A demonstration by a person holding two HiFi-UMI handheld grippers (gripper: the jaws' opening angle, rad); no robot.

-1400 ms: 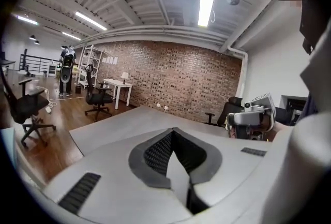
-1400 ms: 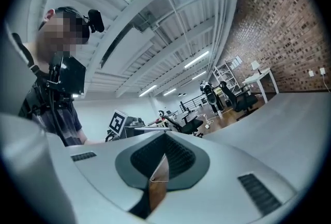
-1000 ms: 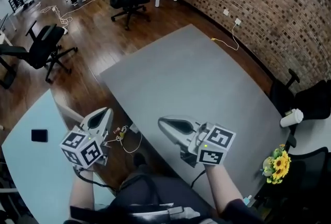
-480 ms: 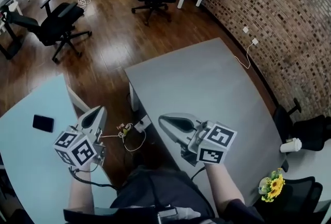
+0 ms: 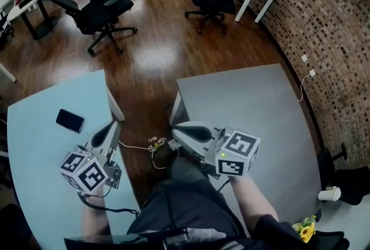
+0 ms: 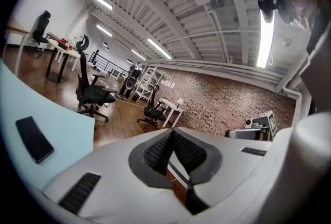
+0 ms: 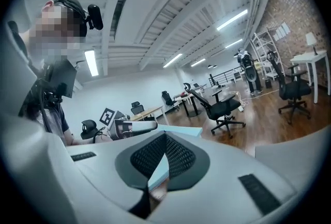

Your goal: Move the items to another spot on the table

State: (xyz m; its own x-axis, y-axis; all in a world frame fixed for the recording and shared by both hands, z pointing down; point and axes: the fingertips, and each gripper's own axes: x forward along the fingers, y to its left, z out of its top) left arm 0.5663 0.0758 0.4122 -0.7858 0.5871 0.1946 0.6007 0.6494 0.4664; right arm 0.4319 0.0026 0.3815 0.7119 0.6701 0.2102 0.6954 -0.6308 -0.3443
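Left gripper (image 5: 106,133) and right gripper (image 5: 182,131), fingers clenched on nothing. Best open them before reaching the phone (image 5: 70,120) on the pale worktop (image 5: 34,150).

A phone (image 5: 70,120) lies on the left table (image 5: 36,156); the right table (image 5: 260,116) stands beside it.

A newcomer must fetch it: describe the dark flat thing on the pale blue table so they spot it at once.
Of the two tables, take the pale blue table, left of the grey table. A black rectangular slab, like a phone, lies flat on it, the only loose thing seen there.
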